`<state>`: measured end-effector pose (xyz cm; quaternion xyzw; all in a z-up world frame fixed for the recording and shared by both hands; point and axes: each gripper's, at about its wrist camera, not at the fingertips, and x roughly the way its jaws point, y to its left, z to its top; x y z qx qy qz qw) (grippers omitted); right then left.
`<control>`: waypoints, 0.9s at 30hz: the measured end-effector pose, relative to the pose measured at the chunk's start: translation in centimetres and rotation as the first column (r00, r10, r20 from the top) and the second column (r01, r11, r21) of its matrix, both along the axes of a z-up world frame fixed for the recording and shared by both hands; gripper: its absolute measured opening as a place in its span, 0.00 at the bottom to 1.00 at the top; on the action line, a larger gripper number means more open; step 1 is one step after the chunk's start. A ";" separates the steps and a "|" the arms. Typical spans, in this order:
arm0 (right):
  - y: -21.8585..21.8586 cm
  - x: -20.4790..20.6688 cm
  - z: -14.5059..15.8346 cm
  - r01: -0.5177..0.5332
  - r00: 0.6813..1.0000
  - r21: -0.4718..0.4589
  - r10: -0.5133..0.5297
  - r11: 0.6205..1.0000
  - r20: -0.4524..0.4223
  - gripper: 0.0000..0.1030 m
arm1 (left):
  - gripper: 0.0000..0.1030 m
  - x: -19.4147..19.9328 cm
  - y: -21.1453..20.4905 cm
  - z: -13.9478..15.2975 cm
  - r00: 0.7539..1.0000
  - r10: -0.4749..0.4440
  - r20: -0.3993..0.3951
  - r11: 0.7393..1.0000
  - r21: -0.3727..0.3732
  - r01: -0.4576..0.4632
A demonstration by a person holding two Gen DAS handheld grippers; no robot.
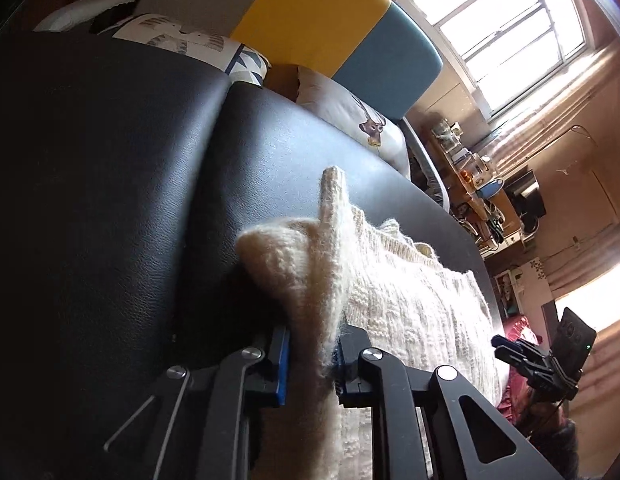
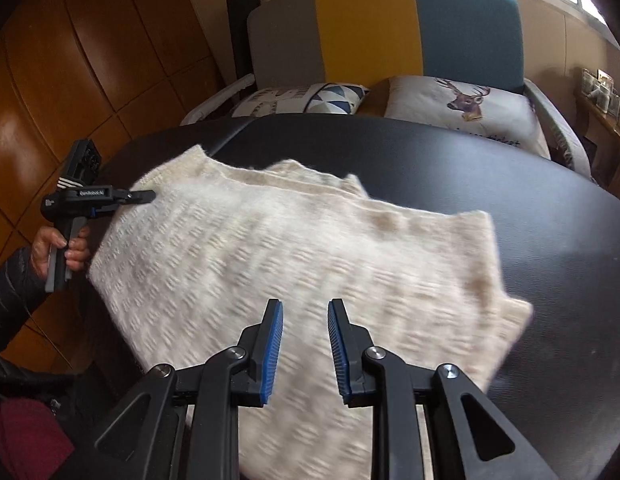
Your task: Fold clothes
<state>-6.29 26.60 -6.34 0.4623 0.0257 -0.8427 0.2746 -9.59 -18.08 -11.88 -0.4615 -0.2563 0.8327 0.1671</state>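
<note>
A cream knit sweater (image 2: 293,248) lies spread across the black tabletop (image 2: 470,160), one part hanging over the near edge. The left tongs (image 1: 310,360) pinch a bunched fold of the sweater between their blue pads (image 1: 283,364) at its left edge. The right tongs (image 2: 305,344) hover spread apart above the knit, holding nothing. 2 printed cushions (image 2: 462,108) sit beyond the tabletop.

Home: cushioned sofa (image 2: 390,28), curtained window (image 1: 506,24)

Bare black table (image 2: 450,160) beyond the sweater (image 2: 269,248); pillows (image 2: 462,108) crowd its far edge.
</note>
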 end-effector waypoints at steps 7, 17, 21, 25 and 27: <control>1.5 -2.0 -1.5 -0.065 0.997 0.090 0.060 0.994 0.054 0.22 | 0.16 -0.7 -2.5 1.1 1.000 0.014 0.025 0.997 -0.078 -0.012; -0.1 -4.4 -4.8 -0.129 0.986 0.176 0.108 0.976 0.125 0.23 | 0.16 0.2 -2.6 3.5 0.999 -0.021 0.032 0.992 -0.122 0.025; 0.2 -4.5 -5.1 -0.089 0.990 0.163 0.069 0.983 0.124 0.23 | 0.16 0.5 -2.5 4.0 0.999 -0.024 0.041 0.994 -0.105 0.028; 0.5 -4.8 -5.3 -0.030 0.989 0.123 0.011 0.992 0.149 0.23 | 0.15 0.8 -2.9 5.3 0.999 0.012 0.040 1.000 0.003 -0.012; 0.7 -4.9 -5.4 -0.010 0.986 0.100 -0.006 0.995 0.164 0.23 | 0.15 1.1 -3.0 6.5 0.999 0.027 0.021 0.997 0.076 -0.029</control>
